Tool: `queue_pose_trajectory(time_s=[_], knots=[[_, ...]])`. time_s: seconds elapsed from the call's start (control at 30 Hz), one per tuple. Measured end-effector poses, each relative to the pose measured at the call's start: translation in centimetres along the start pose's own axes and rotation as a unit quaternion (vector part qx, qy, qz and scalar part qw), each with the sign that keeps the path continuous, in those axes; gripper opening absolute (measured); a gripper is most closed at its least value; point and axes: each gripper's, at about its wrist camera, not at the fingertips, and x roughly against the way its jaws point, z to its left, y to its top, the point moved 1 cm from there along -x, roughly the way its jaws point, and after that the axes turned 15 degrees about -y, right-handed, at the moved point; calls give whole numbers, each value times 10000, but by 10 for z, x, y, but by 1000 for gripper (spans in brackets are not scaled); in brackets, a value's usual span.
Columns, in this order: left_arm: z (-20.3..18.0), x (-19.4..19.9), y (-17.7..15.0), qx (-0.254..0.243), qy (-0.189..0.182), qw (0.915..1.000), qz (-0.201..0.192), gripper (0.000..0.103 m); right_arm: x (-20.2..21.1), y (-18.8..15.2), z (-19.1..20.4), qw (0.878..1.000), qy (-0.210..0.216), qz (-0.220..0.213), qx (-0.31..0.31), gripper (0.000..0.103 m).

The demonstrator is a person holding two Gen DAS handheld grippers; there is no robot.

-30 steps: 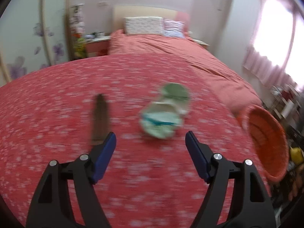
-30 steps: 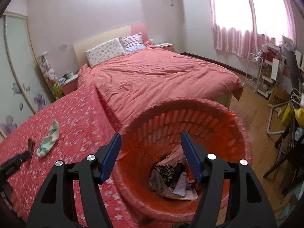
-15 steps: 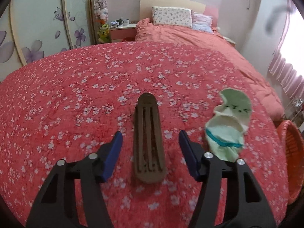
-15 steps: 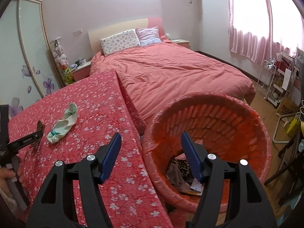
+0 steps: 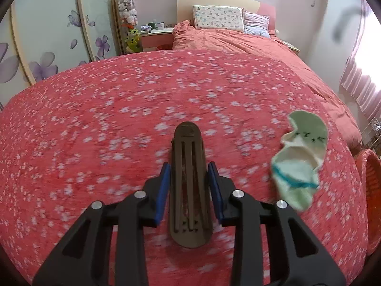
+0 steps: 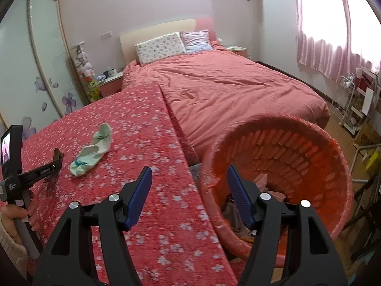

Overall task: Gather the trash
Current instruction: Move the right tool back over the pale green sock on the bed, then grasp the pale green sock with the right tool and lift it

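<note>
A brown ridged wedge (image 5: pixel 189 186) is seen lying on the red flowered bench (image 5: pixel 95 124), straddled by the left tongs (image 5: pixel 189 188), whose blue jaws have just been closing and now stand narrow, just beside its flanks; contact cannot be told. A pale green sock (image 5: pixel 297 164) lies to its right. The right tongs (image 6: pixel 188 195) are held open and empty over the bench edge, beside the orange basket (image 6: pixel 309 147).

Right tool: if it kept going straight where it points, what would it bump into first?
Probably the near rim of the orange basket, right by the edge of the flowered red table cover. The right tool is open and empty; depth is hard to judge.
</note>
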Motion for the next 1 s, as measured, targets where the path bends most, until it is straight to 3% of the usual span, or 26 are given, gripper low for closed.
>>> queue_pose_trajectory(time_s=[0.3, 0.67, 1.0], knots=[[70, 27, -6, 394, 273, 9988, -122, 33, -9, 3, 50, 9987, 410, 142, 279, 65], [81, 30, -8, 515, 59, 9985, -181, 33, -24, 0, 133, 9942, 721, 416, 683, 64], [83, 30, -8, 540, 24, 9984, -194, 33, -48, 5, 158, 9942, 598, 830, 332, 59]])
